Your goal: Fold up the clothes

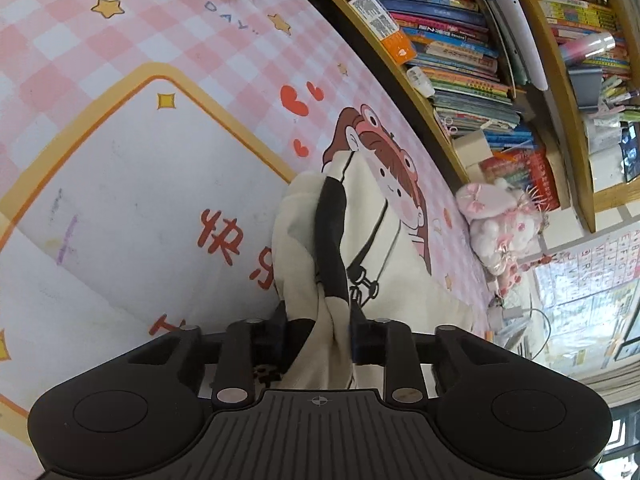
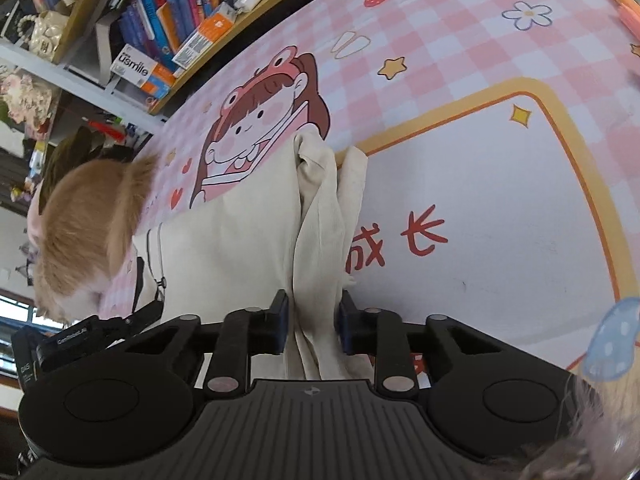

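A cream garment (image 1: 304, 232) with a black band and thin printed lines lies bunched on the pink checked cartoon mat (image 1: 120, 168). In the left wrist view my left gripper (image 1: 322, 334) is shut on a gathered fold of it, and cream and black cloth fills the gap between the fingers. In the right wrist view the same cream garment (image 2: 240, 232) spreads out to the left. My right gripper (image 2: 313, 324) is shut on a ridge of its fabric that runs up and away over the mat (image 2: 480, 208).
Wooden shelves packed with books (image 1: 452, 40) (image 2: 180, 12) stand along the mat's far edge. A pink plush toy (image 1: 496, 224) sits by the shelf. A tan furry thing (image 2: 84, 232) lies at the garment's left side. Coloured pens (image 2: 624, 0) lie at the top right.
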Action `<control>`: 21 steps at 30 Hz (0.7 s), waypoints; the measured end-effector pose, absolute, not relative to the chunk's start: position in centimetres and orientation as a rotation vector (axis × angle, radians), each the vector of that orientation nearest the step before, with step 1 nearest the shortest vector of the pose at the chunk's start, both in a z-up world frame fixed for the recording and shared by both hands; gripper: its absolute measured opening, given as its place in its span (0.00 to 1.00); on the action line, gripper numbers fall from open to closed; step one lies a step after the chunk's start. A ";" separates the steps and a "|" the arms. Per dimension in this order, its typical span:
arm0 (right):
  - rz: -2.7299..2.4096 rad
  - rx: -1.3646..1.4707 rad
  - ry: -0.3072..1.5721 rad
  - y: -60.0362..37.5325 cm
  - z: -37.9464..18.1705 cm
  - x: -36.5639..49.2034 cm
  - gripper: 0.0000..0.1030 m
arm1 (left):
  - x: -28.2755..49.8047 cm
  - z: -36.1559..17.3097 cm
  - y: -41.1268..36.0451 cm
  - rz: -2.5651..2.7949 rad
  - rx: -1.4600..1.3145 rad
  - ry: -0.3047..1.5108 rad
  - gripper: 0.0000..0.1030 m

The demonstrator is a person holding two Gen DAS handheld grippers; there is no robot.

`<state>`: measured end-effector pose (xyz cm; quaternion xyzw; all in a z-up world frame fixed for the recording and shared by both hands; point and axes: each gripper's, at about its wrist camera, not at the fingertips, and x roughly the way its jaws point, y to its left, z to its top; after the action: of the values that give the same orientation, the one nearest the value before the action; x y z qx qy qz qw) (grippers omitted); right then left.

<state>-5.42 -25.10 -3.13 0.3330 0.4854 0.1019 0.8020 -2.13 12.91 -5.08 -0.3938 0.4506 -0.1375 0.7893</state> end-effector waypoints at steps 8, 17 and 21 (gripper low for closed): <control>0.256 0.681 0.944 -26.1 -0.4 -5.4 0.20 | -1.9 -3.2 11.4 -0.341 -0.851 0.915 0.20; 0.298 0.621 0.881 -27.9 1.8 -4.7 0.20 | -0.7 -1.2 9.4 -0.378 -0.824 0.876 0.20; 0.320 0.601 0.864 -28.6 2.4 -4.0 0.20 | 0.1 -0.5 8.8 -0.385 -0.818 0.859 0.20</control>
<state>-4.02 -28.61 2.39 0.2854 0.4105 0.1522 0.8525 0.06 8.79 -0.51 -0.3832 0.4023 -0.1801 0.8117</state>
